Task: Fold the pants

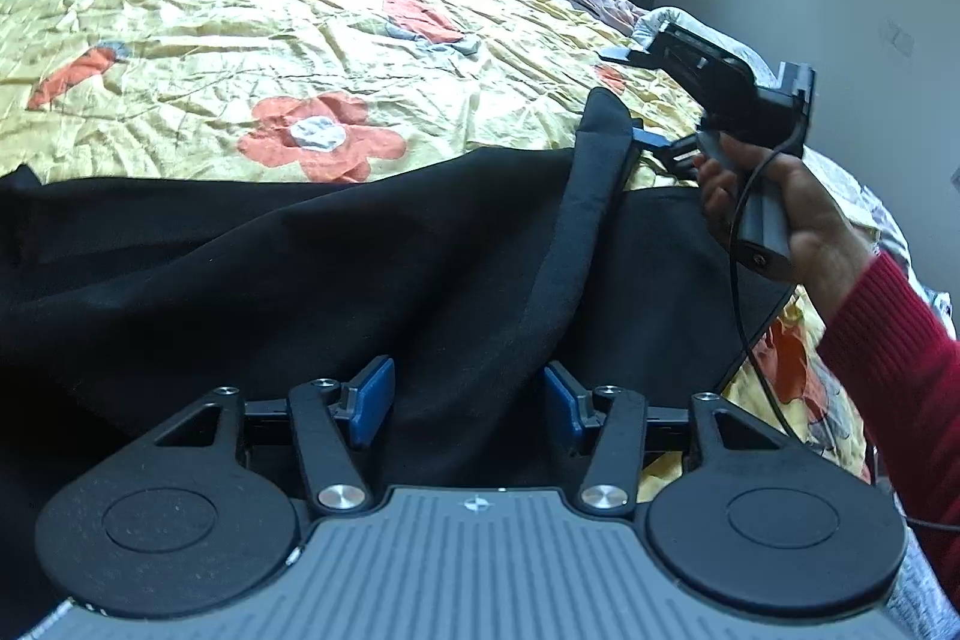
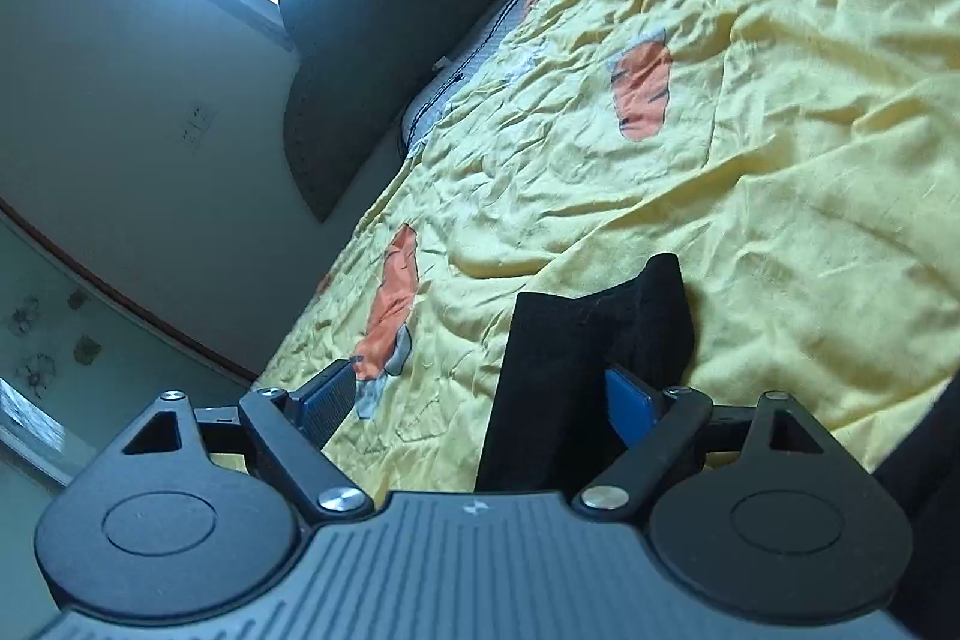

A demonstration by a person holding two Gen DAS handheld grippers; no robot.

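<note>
A: Left wrist view, reading left to right: the black pants (image 1: pixel 300 268) lie spread across the near part of the yellow floral bedsheet (image 1: pixel 198 40). The left gripper (image 1: pixel 468 397) hovers over them with its claw spread; cloth sits between the blue pads, not pinched. Why is the band raised at right?

B: The right gripper (image 1: pixel 651 142), held by the person's right hand (image 1: pixel 798 214), touches the waistband end (image 1: pixel 606 124). It probably lifts that edge to carry it over for a fold.

A: Is its claw closed?

B: Right wrist view: no. The claw (image 2: pixel 486 403) is spread; the band (image 2: pixel 576 370) rests against the right pad only.

A: Readable markings?

B: None; only a small emblem, too small to read.
</note>
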